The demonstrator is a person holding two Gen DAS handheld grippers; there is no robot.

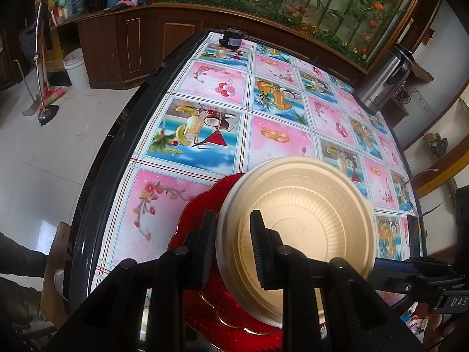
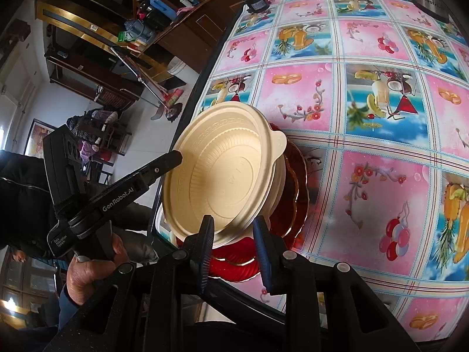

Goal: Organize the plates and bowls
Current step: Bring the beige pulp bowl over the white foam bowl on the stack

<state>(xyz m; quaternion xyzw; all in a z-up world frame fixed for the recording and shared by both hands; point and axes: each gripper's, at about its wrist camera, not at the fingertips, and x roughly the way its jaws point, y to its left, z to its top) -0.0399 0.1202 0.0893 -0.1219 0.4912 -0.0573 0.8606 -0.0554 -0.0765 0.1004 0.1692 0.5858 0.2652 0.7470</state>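
Note:
A cream plastic bowl [image 1: 299,223] sits in a stack on red scalloped plates [image 1: 202,205] near the table's front edge. My left gripper [image 1: 233,223] has its fingers on either side of the bowl's rim, one inside and one outside, shut on it. In the right wrist view the cream bowl [image 2: 225,173] lies on a second cream bowl and the red plates [image 2: 293,193]. My right gripper [image 2: 233,228] straddles the bowl's near rim with the jaws a little apart. The left gripper [image 2: 176,157] shows there at the bowl's left rim.
The table carries a pink and blue patterned cloth [image 1: 278,108]. A steel thermos [image 1: 384,82] stands at the far right. A small black device [image 1: 231,39] sits at the far edge. A white bucket [image 1: 76,67] and brooms stand on the floor to the left.

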